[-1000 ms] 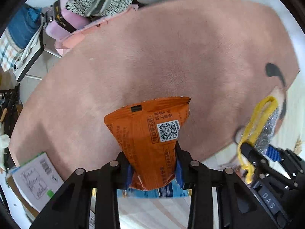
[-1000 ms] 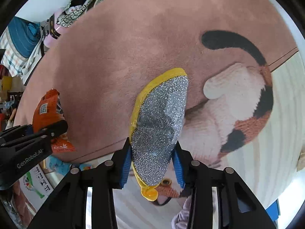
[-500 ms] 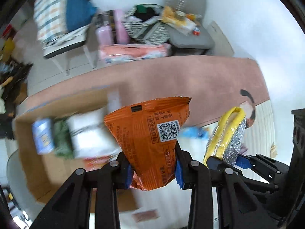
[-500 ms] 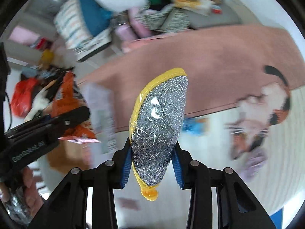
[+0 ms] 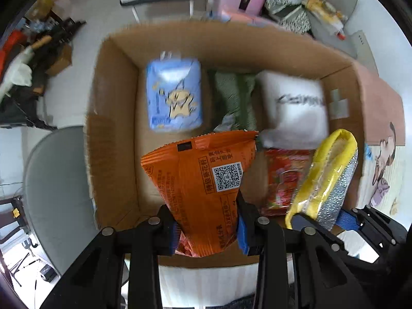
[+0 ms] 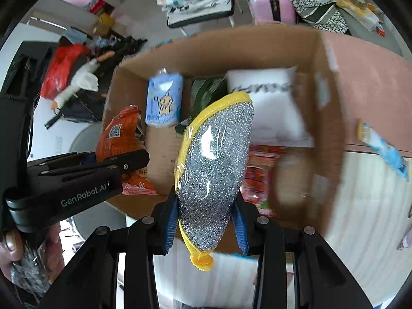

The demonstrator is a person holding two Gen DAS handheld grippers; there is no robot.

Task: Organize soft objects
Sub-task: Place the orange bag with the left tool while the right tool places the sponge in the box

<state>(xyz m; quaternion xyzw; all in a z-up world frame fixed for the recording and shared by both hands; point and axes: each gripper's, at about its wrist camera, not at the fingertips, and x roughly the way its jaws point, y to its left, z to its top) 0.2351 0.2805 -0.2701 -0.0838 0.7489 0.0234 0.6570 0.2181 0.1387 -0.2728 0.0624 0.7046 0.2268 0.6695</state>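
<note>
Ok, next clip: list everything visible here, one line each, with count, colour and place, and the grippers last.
cardboard box: 1, brown, open, below both grippers
tissue pack: 1, light blue with a yellow cartoon figure, far left in the box
green bundle: 1, dark green, in the box between tissue pack and pillow
pillow: 1, white with dark lettering, far right in the box
red packet: 1, red, near right in the box
snack bag: 1, orange with a QR code, held over the box
scouring pad: 1, silver glitter with yellow edge, plastic-wrapped, held over the box
suitcase: 1, pink, on the floor beyond the box
left gripper: black with blue pads, clamped on the snack bag
right gripper: black with blue pads, clamped on the scouring pad
</note>
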